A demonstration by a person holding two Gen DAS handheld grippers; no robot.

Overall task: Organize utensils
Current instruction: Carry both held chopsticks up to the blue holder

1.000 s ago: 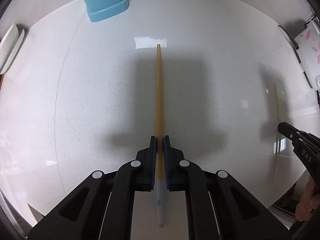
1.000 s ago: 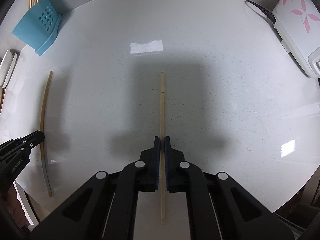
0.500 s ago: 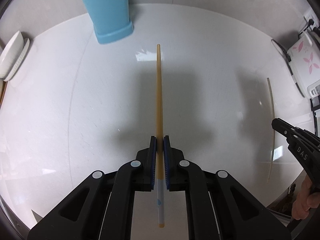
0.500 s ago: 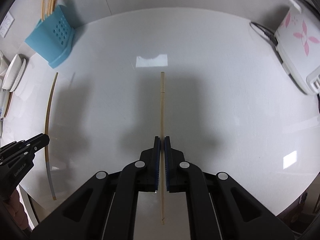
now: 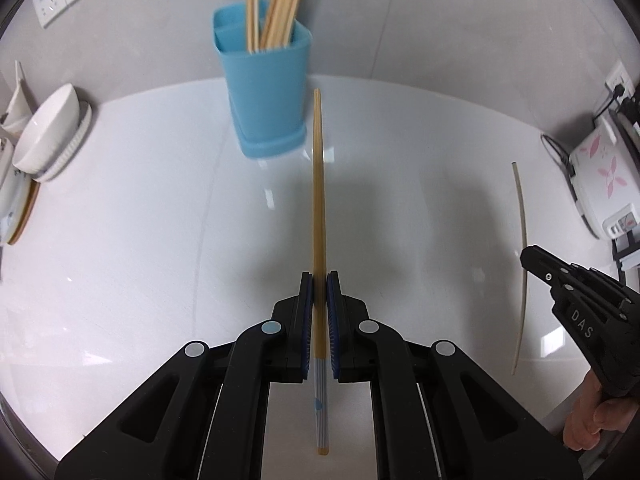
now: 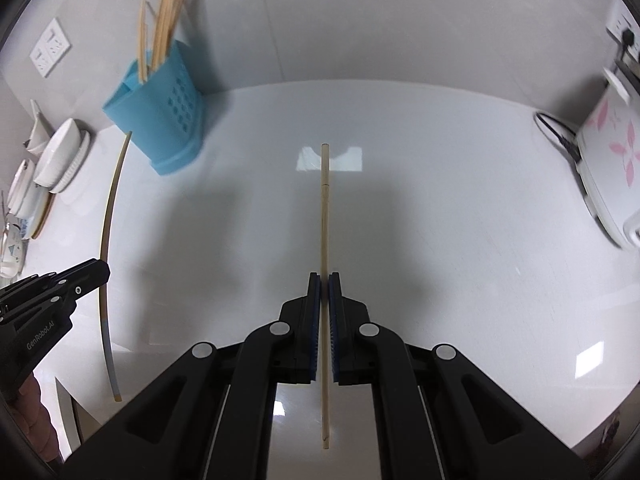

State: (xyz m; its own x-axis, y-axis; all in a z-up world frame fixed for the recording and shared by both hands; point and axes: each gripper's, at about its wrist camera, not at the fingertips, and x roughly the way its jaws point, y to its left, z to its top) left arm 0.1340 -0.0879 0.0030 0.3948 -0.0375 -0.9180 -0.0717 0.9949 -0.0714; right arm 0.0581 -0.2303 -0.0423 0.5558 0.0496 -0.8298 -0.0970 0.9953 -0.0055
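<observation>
Each clamped tool carries one chopstick short of the blue plastic utensil holder (image 5: 266, 92): left gripper (image 5: 319, 280) the amber blue-ended chopstick (image 5: 319, 216), right gripper (image 6: 324, 280) the pale wooden chopstick (image 6: 325, 232); tips should enter from above, one at a time

sticks in the blue holder (image 5: 266, 92): their tops run off the top edge
rice cooker (image 6: 612, 168): cut off by the right edge
dishes (image 5: 48, 140): partly lost at the left edge
person's hand (image 5: 588, 420): only a bit shows in the corner
</observation>
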